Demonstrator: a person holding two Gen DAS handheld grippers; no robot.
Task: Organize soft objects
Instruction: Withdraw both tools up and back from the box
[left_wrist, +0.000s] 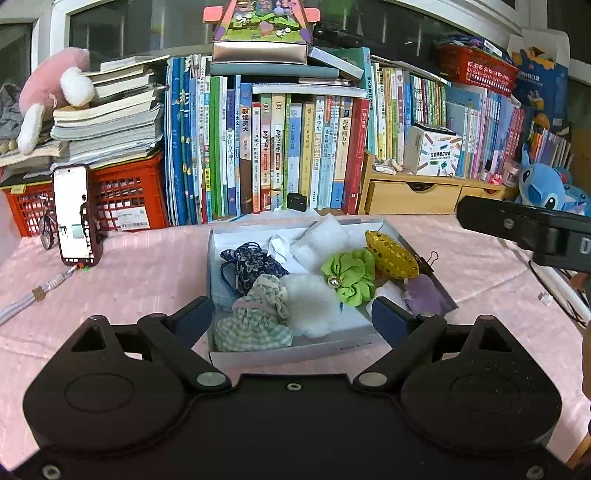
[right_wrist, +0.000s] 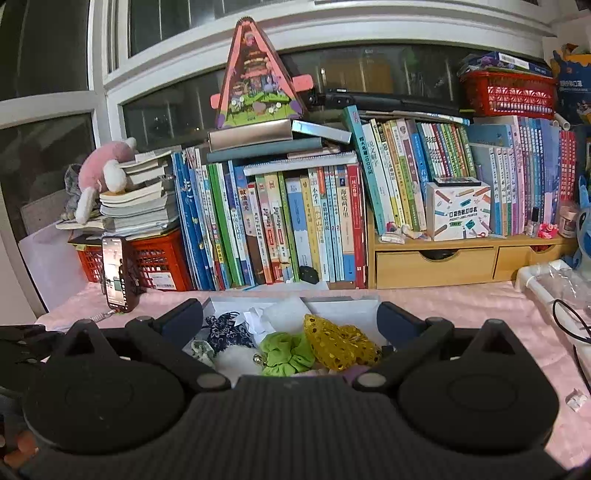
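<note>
A shallow grey box (left_wrist: 295, 352) sits on the pink tablecloth and holds several soft things: a green-checked pouch (left_wrist: 255, 321), a dark blue floral pouch (left_wrist: 251, 267), a white fluffy pad (left_wrist: 314, 306), a lime green scrunchie (left_wrist: 349, 275), a gold sequined pouch (left_wrist: 391, 254), a white cushion (left_wrist: 323, 240) and a purple cloth (left_wrist: 424, 293). My left gripper (left_wrist: 293, 314) hangs open over the box's near end, holding nothing. My right gripper (right_wrist: 291, 317) is also open and empty, just before the box (right_wrist: 343, 304); its scrunchie (right_wrist: 286, 352) and gold pouch (right_wrist: 340, 345) show between the jaws. The right gripper's side (left_wrist: 524, 229) juts in at the right of the left wrist view.
A wall of upright books (left_wrist: 280, 155) lines the back. A phone (left_wrist: 75, 216) stands before a red crate (left_wrist: 125, 195) at the left. A wooden drawer unit (left_wrist: 417, 194) and a blue plush (left_wrist: 543, 186) are at the right; cables (right_wrist: 576, 332) lie on the cloth there.
</note>
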